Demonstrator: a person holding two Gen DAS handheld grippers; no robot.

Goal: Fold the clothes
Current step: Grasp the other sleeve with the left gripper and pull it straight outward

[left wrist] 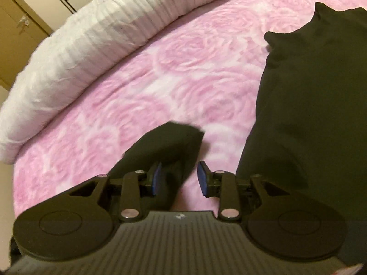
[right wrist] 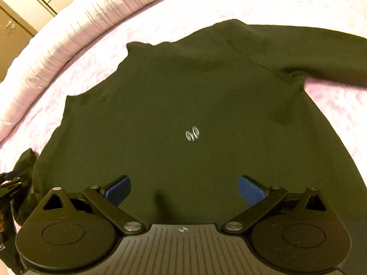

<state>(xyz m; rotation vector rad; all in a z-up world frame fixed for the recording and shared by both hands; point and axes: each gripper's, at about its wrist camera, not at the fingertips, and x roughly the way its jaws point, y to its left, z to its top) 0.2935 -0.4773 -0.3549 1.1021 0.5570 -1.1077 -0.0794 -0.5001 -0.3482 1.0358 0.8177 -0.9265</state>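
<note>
The dark sweatshirt [right wrist: 183, 105], limp, light and likely to sag, lies flat mid-bed; the wide-open right gripper [right wrist: 184, 191] and part-open left gripper [left wrist: 179, 178] grip nothing, so pinch its sleeve cuff [left wrist: 169, 139].
</note>
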